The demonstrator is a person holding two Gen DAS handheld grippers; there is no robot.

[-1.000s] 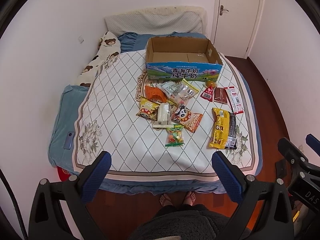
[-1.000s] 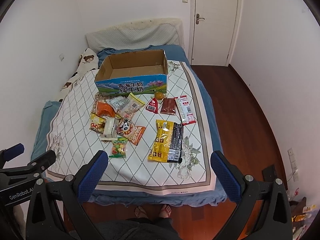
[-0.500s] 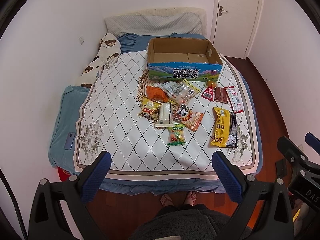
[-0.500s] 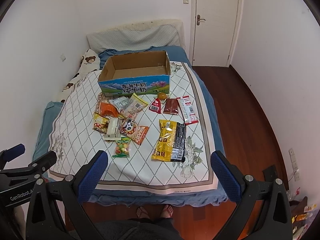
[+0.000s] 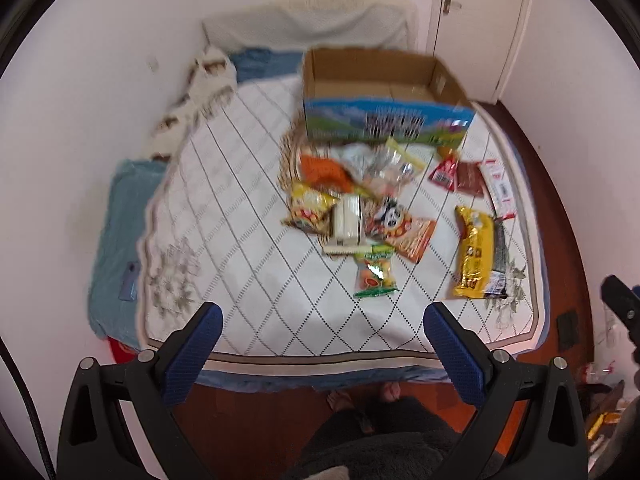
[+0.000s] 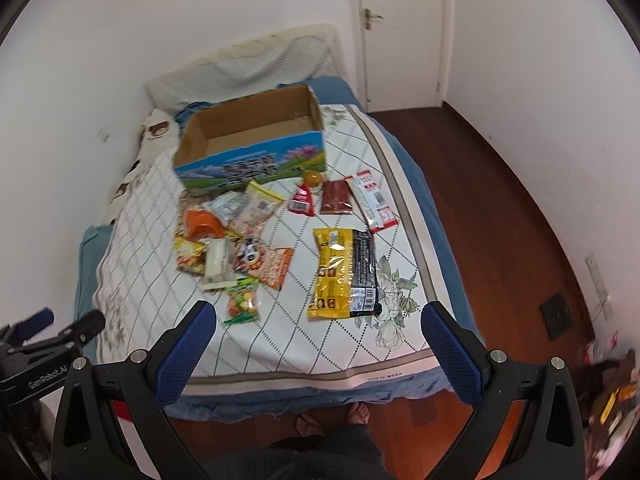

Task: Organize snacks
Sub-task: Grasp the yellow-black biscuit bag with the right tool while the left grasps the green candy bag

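A bed [image 6: 132, 216] carries an empty cardboard box [image 6: 256, 136] toward its head end, with snack packets [image 6: 240, 240] scattered across the middle and a yellow-and-black bag [image 6: 344, 272] nearer the right edge; the left gripper [image 5: 322, 316] and right gripper [image 6: 318, 316] hover over the foot edge, jaws spread wide, holding nothing

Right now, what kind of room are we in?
Most likely a bedroom: a bed with a pillow against the wall, a closed door beyond it, and wooden flooring. Snack packets and a cardboard box lie on the bedspread.
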